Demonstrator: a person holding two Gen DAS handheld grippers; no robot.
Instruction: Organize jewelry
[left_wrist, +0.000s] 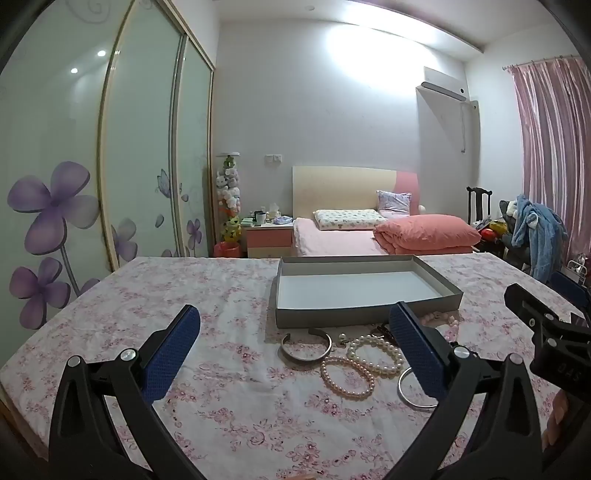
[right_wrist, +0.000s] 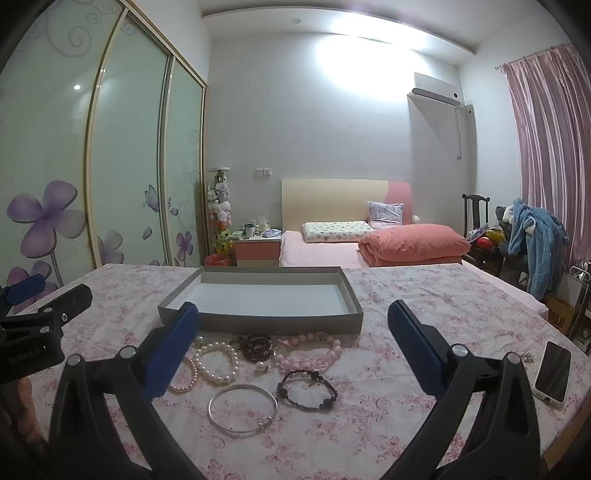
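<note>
An empty grey box (left_wrist: 365, 314) (right_wrist: 258, 317) lies on the flowered tablecloth. In front of it lies jewelry: a silver cuff (left_wrist: 306, 344), pearl strands (left_wrist: 360, 363) (right_wrist: 214, 360), a thin silver bangle (right_wrist: 242, 409) (left_wrist: 415, 387), a dark bead bracelet (right_wrist: 307, 390), a dark bead cluster (right_wrist: 255, 345) and a pink bead strand (right_wrist: 314, 352). My left gripper (left_wrist: 293, 332) is open and empty, above the table before the jewelry. My right gripper (right_wrist: 293, 325) is open and empty, above the jewelry. Each gripper's body shows at the edge of the other's view.
A phone (right_wrist: 553, 373) lies near the table's right edge. Beyond the table are a bed (left_wrist: 369, 236), a nightstand (left_wrist: 267, 236), wardrobe doors (left_wrist: 110, 166) at left, and a chair with clothes (left_wrist: 532, 236) at right.
</note>
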